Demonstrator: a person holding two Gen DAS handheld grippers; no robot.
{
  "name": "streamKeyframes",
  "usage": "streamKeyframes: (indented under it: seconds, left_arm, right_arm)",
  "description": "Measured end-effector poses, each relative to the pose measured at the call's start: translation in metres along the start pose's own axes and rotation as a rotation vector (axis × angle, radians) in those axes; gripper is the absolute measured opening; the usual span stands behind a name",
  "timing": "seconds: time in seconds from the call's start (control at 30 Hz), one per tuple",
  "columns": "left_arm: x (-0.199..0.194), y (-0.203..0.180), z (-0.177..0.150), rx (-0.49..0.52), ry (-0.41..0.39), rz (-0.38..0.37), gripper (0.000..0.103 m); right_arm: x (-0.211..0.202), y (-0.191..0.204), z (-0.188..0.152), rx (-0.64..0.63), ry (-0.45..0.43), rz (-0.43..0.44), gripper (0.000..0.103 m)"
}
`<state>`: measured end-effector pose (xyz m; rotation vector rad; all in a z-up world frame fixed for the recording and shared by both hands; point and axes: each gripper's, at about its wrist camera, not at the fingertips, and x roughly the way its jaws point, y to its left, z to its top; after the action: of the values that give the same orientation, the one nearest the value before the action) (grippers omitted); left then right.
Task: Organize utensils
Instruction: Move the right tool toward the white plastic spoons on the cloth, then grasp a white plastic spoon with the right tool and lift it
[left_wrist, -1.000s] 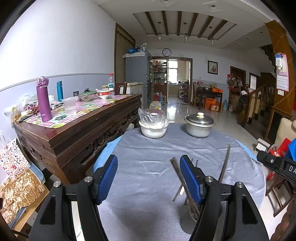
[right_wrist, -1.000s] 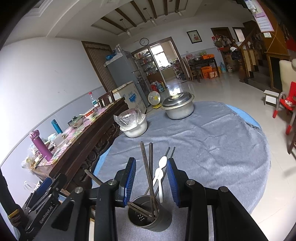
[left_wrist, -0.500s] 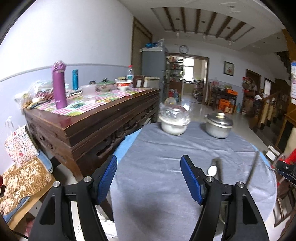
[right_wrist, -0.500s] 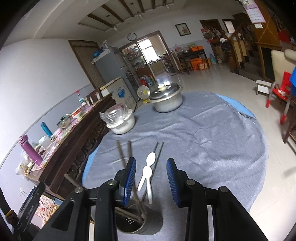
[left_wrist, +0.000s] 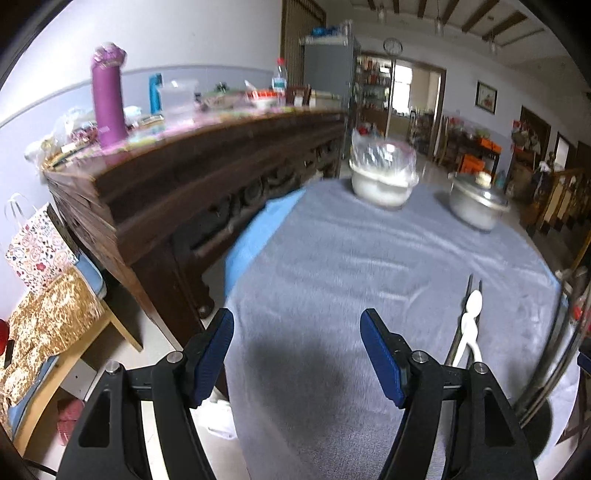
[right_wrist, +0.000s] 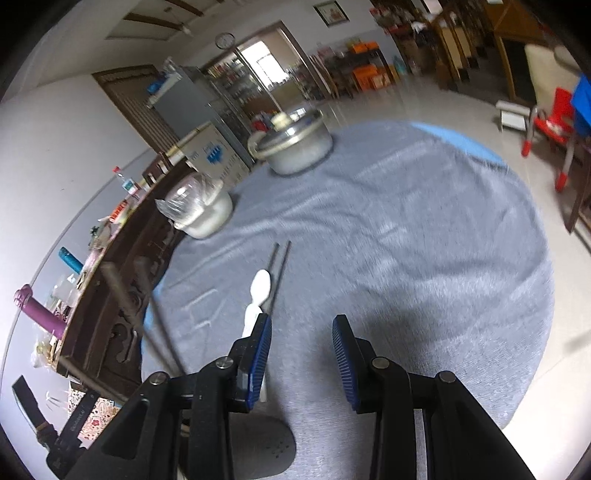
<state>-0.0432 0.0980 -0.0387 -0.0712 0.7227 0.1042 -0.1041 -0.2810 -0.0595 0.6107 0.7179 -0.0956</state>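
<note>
Fingers of left gripper (left_wrist: 296, 350) wide, right gripper (right_wrist: 301, 360) narrower; both empty. White spoons (right_wrist: 255, 295) await sorting on grey cloth (right_wrist: 406, 240).

Two white spoons (right_wrist: 258, 295) lie overlapping on the grey-clothed worktop (right_wrist: 406, 240), bowls pointing toward the upper part of the frame, left of centre in the right wrist view. Two thin dark chopsticks (right_wrist: 280, 266) lie side by side just beside them. A grey perforated utensil holder (right_wrist: 258, 450) sits at the lower edge, dark sticks (right_wrist: 125, 302) leaning out of it.
</note>
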Motion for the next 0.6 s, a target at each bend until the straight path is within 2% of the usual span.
streamKeyframes:
  seconds: [0.13, 0.3, 0.47, 0.6]
  left_arm:
    - [0.021, -0.010, -0.004, 0.019, 0.050, -0.003, 0.072]
    - [0.047, -0.024, -0.009, 0.058, 0.105, -0.017, 0.072]
    - [0.068, -0.042, -0.005, 0.117, 0.118, -0.059, 0.072]
    - [0.087, -0.050, 0.007, 0.146, 0.141, -0.109, 0.072]
  right_arm:
    - [0.025, -0.013, 0.002, 0.025, 0.060, 0.007, 0.037]
    - [0.057, -0.022, 0.008, 0.045, 0.137, 0.058, 0.037]
    - [0.090, -0.019, 0.020, 0.052, 0.221, 0.159, 0.037]
    - [0.119, -0.004, 0.022, -0.013, 0.321, 0.252, 0.039]
